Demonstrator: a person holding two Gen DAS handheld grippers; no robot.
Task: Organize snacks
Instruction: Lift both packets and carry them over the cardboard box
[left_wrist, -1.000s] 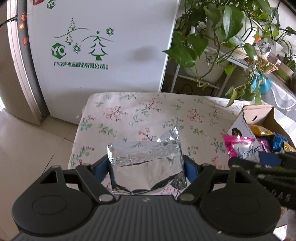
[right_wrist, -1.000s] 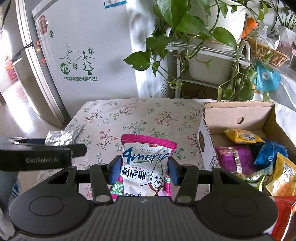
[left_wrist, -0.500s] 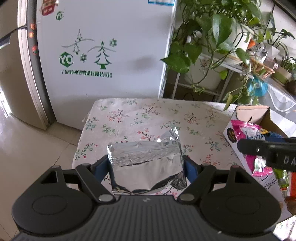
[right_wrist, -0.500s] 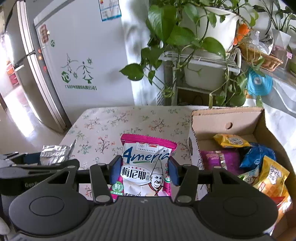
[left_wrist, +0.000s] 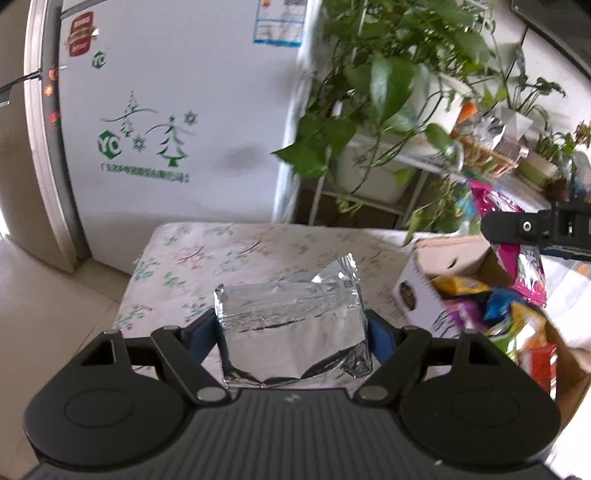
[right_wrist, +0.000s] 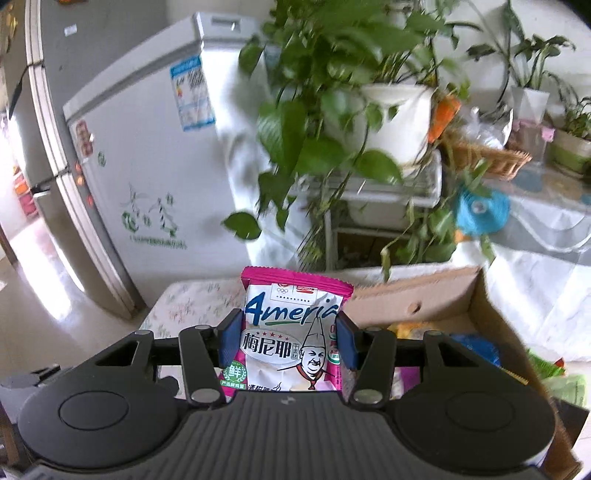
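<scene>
The left gripper (left_wrist: 293, 330) has its fingers clamped on a silver packet (left_wrist: 291, 328) above the counter (left_wrist: 221, 251); the right gripper (right_wrist: 288, 339) pinches a pink snack bag (right_wrist: 291, 332) above the cardboard box (right_wrist: 424, 299).

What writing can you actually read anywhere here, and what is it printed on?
"4meria": pink and white snack packet, top.
"梅尼耶": same packet, black band beside the chef drawing.
"鲜": green badge, same packet's lower left.
"YC": green hexagon logo on the white freezer.
Green line under the freezer's tree drawings: too blurred.
Blue and white sticker and red sticker on the freezer: too small.
Silver foil packet: no readable print.
Cardboard box badge: unreadable.
</scene>
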